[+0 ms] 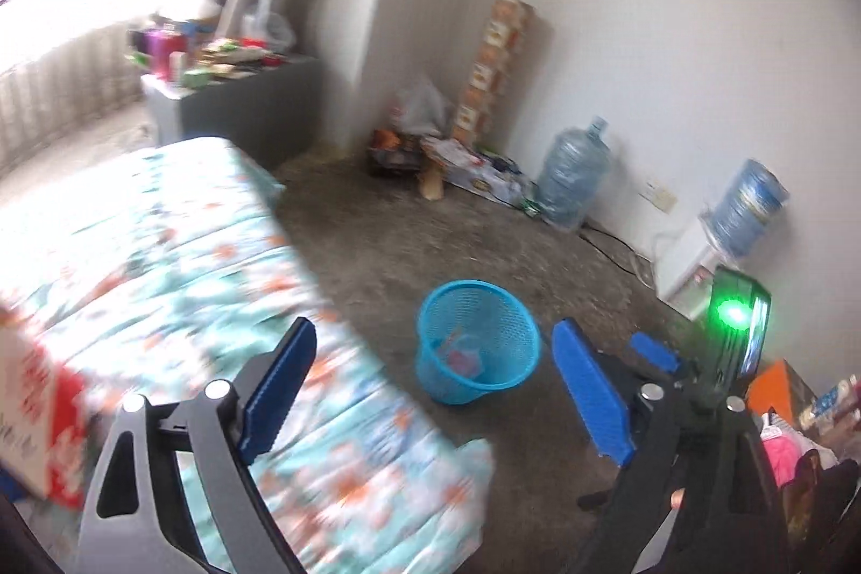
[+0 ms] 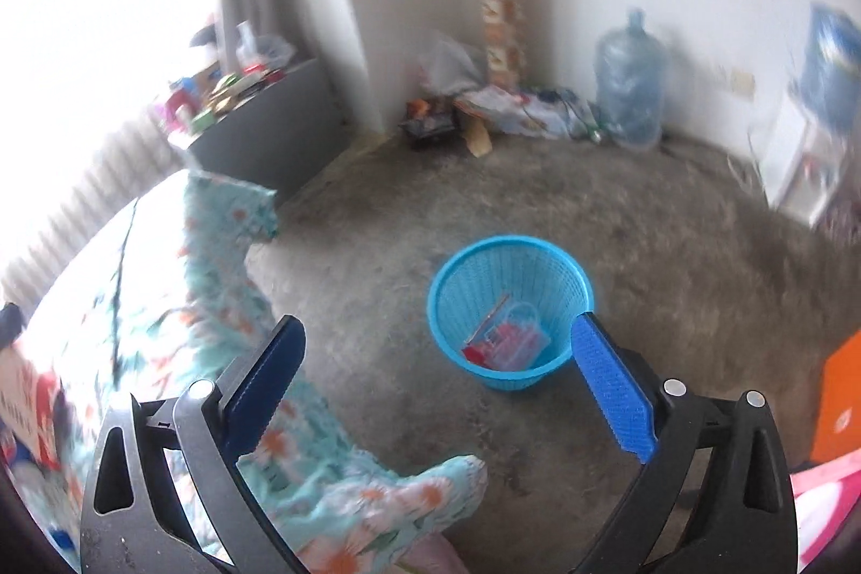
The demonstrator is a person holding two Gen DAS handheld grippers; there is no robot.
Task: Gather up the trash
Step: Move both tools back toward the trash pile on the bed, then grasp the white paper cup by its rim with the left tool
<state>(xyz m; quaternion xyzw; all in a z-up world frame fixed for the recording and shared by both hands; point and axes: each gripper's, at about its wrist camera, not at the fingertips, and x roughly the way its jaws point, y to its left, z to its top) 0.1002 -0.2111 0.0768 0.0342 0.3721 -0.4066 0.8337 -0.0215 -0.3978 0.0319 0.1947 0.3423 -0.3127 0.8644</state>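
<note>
A blue mesh wastebasket (image 1: 476,340) stands on the grey floor ahead of both grippers; it also shows in the right wrist view (image 2: 511,310). Red and clear plastic trash (image 2: 508,340) lies in its bottom. My left gripper (image 1: 430,391) is open and empty, held above the bed's edge and the floor. My right gripper (image 2: 436,385) is open and empty, just short of the basket. The right gripper's blue fingers (image 1: 654,351) also show in the left wrist view, at the right.
A bed with a floral teal cover (image 1: 188,278) fills the left. A red-and-white box (image 1: 37,412) lies on it. Water jugs (image 1: 573,173), a dispenser (image 1: 694,273), a tall carton (image 1: 492,63) and clutter line the far wall. A cluttered table (image 1: 231,90) stands by the window.
</note>
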